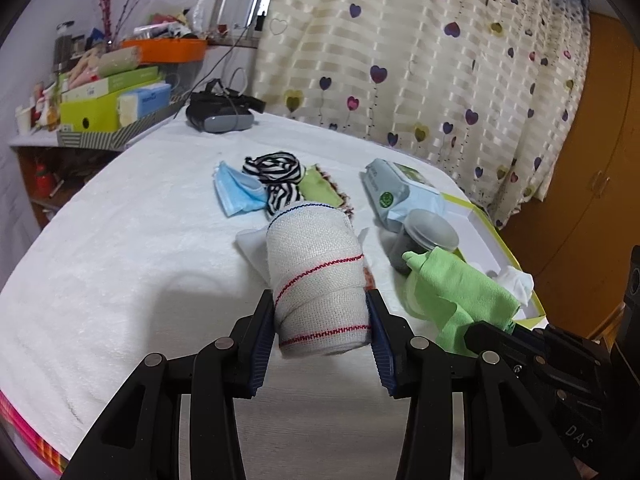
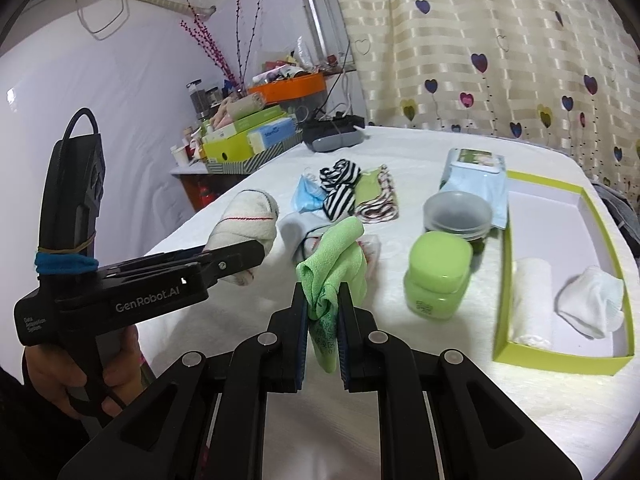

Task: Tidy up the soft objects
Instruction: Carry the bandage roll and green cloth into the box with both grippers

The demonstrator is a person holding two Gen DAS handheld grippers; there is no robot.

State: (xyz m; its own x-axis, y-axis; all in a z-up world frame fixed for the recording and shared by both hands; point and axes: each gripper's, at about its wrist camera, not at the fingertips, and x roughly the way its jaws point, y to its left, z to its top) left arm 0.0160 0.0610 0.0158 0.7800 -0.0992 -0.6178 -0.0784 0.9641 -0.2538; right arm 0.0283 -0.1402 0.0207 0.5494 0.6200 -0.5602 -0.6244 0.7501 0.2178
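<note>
Here, white bandage roll [image 1: 320, 280], red-stitched, pinched in left gripper [image 1: 320, 316]; crumpled green cloth [image 2: 332, 268] clamped in right gripper [image 2: 323, 304].

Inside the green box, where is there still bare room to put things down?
The green box is bare at its far end, beyond the white roll and white cloth. Its near end is crowded. The towelled table before the box is also free.

We've got two fisheye cams, one riding each gripper, both looking forward and down along the fingers, close over the white-covered table [image 1: 120, 240]. The left gripper [image 1: 322, 312] fills its view's bottom edge, with the curtain [image 1: 440, 60] beyond. The right gripper [image 2: 322, 300] does the same. Both views share the striped cloth [image 1: 276, 172] ahead and the green box [image 2: 560, 356] off right.
</note>
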